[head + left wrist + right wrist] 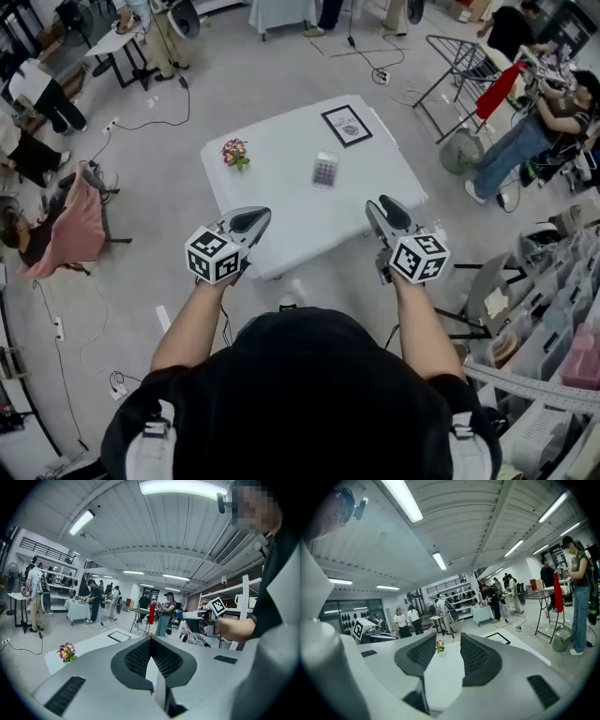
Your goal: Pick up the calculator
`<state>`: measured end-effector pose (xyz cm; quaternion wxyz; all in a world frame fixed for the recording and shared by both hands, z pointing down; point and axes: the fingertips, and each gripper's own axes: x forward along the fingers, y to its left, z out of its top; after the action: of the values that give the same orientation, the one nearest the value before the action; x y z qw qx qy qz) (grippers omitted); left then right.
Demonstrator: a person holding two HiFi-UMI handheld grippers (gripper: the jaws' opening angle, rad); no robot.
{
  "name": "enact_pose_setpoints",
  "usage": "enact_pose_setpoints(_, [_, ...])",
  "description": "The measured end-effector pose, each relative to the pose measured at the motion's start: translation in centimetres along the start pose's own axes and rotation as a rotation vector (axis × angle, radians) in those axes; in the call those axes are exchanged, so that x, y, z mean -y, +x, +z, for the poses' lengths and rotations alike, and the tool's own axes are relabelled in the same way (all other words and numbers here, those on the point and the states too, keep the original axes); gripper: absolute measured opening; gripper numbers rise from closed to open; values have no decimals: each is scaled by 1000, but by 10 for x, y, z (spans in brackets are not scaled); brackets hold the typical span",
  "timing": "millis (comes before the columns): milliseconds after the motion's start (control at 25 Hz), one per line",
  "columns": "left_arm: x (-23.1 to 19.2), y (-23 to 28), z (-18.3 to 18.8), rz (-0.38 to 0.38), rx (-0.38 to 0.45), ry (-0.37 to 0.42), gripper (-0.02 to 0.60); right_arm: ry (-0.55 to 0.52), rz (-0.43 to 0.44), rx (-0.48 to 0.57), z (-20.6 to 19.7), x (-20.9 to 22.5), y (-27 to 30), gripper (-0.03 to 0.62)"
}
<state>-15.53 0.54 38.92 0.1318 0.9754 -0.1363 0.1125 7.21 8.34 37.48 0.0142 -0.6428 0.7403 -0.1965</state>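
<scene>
On the white square table [300, 220], the flat silver calculator [325, 170] lies centrally, well ahead of both grippers; I hold the left gripper [249, 221] closed and empty, the right gripper [385, 212] parted, presumably for the approach.

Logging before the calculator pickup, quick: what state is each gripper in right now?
Left gripper: closed, jaw tips together, holding nothing.
Right gripper: open, jaws apart, holding nothing.

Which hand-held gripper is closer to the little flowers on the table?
Left. The left hand-held gripper hovers at the table edge just short of the flowers; the right hand-held gripper is far to their right.
</scene>
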Motion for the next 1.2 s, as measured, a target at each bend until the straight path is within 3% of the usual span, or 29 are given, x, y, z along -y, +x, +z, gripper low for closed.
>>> enact_pose_setpoints(360, [-36,1,7,-56,-12,14,17,7,-45,15,8,-10,24,172])
enact_pose_setpoints(800, [-52,14,1,-81,-27,3,17,26,-70,22,9,2,38,172])
enact_pose_setpoints(1200, [-72,27,4,-20,-47,-8,17,50,-19,20,14,19,62,172])
